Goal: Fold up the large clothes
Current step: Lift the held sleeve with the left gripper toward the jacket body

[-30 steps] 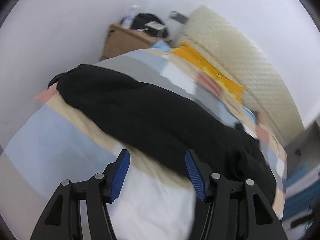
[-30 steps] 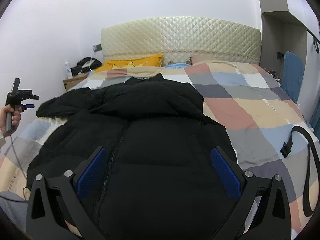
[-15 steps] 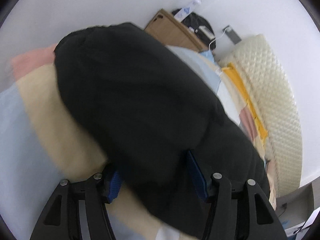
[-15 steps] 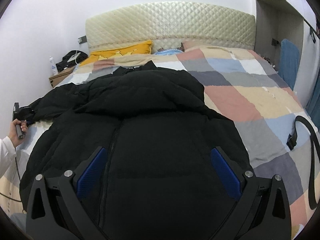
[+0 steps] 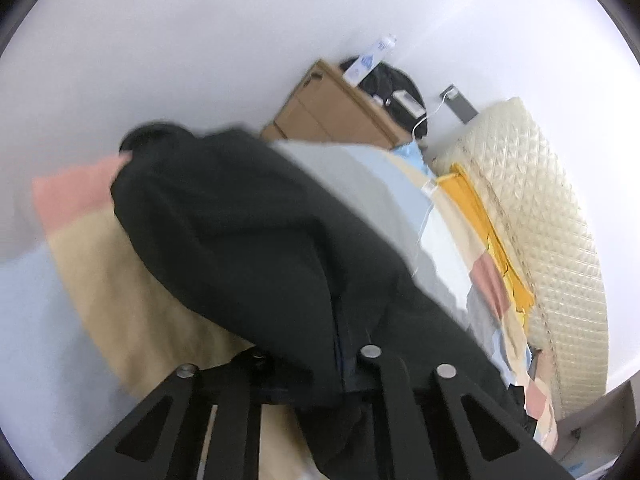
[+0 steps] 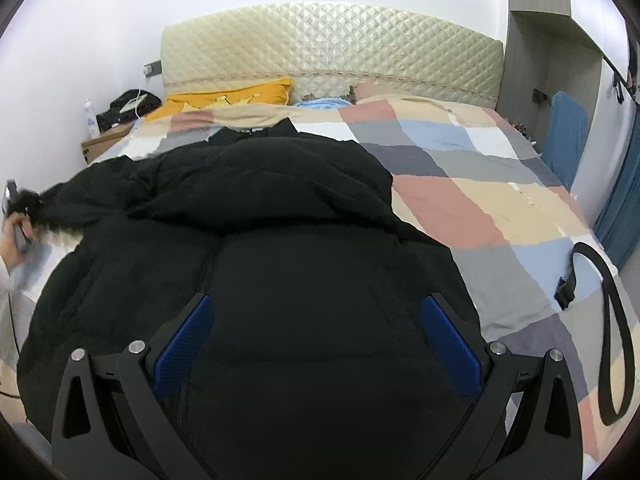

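A large black puffer jacket (image 6: pixel 280 240) lies spread on the checked bedspread (image 6: pixel 480 216), front up, zipper running down its left half. Its left sleeve (image 5: pixel 240 232) stretches toward the bed's left edge. My left gripper (image 5: pixel 316 368) is shut on that sleeve; the fabric covers its fingertips. In the right wrist view the left gripper (image 6: pixel 18 216) shows at the far left, at the sleeve end. My right gripper (image 6: pixel 316 340) is open and empty, hovering over the jacket's lower body, with blue pads (image 6: pixel 452 352) wide apart.
A quilted cream headboard (image 6: pixel 332 48) and a yellow pillow (image 6: pixel 232 96) are at the head. A brown nightstand (image 5: pixel 332 108) with a bottle and a black bag stands left of the bed. A black strap (image 6: pixel 608 320) lies at the right. Blue cloth hangs on the right wall.
My left gripper moved onto the jacket's left sleeve and closed on it. My right gripper stayed open over the jacket body, with the view shifting slightly.
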Available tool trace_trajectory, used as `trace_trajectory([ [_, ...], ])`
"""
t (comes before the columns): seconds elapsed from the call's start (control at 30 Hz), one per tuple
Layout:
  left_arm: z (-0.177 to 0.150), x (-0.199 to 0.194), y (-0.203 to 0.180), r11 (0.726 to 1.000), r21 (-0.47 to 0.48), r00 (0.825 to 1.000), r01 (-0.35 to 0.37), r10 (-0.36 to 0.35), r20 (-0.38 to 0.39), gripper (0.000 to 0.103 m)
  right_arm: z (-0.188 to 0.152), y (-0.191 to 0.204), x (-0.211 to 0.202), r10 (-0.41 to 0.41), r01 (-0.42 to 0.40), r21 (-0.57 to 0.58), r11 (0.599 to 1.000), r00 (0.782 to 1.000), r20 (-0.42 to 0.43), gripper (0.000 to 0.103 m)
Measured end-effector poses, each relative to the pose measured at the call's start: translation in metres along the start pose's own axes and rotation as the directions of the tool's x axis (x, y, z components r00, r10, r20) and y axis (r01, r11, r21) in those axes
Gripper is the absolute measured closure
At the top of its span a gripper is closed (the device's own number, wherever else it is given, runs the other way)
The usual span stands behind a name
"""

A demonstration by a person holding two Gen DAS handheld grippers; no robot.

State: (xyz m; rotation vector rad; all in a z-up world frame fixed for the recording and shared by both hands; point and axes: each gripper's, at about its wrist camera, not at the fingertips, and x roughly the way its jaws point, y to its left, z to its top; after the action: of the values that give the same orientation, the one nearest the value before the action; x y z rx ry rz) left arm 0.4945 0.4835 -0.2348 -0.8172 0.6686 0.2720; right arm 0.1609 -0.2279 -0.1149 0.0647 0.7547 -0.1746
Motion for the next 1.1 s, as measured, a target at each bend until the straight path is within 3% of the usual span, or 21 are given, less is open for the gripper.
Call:
trace_trajectory([
  [0.2,0.008,-0.060,-0.060,0.986,0.153,0.996,-0.067,0.056,0.075,0.094,-0.001,-0.015,-0.012,0.033,-0.034,0.038,0.999,0.999,0.021,0.000],
  [0.4,0.007,-0.129,-0.125,0.966,0.252,0.990,-0.052,0.016,0.142,0.094,-0.009,-0.023,-0.035,0.069,-0.070,0.025,0.997,0.995,0.072,0.000],
  [0.63,-0.009,-0.199,-0.225,0.907,0.421,0.984,-0.020,-0.057,0.169,0.094,-0.015,-0.028,-0.058,0.079,-0.079,-0.008,0.997,0.988,0.133,0.000],
  [0.73,-0.029,-0.226,-0.275,0.863,0.504,0.979,-0.023,-0.083,0.188,0.094,-0.018,-0.034,-0.064,0.084,-0.085,0.001,0.996,0.984,0.154,0.000],
  [0.93,-0.085,-0.247,-0.348,0.747,0.652,0.965,-0.130,-0.056,0.257,0.094,-0.022,-0.039,-0.076,0.097,-0.096,-0.013,0.995,0.978,0.185,0.000],
  [1.1,-0.137,-0.255,-0.398,0.694,0.709,0.963,-0.126,-0.086,0.256,0.094,-0.026,-0.053,-0.081,0.106,-0.113,0.021,0.993,0.972,0.210,0.000],
])
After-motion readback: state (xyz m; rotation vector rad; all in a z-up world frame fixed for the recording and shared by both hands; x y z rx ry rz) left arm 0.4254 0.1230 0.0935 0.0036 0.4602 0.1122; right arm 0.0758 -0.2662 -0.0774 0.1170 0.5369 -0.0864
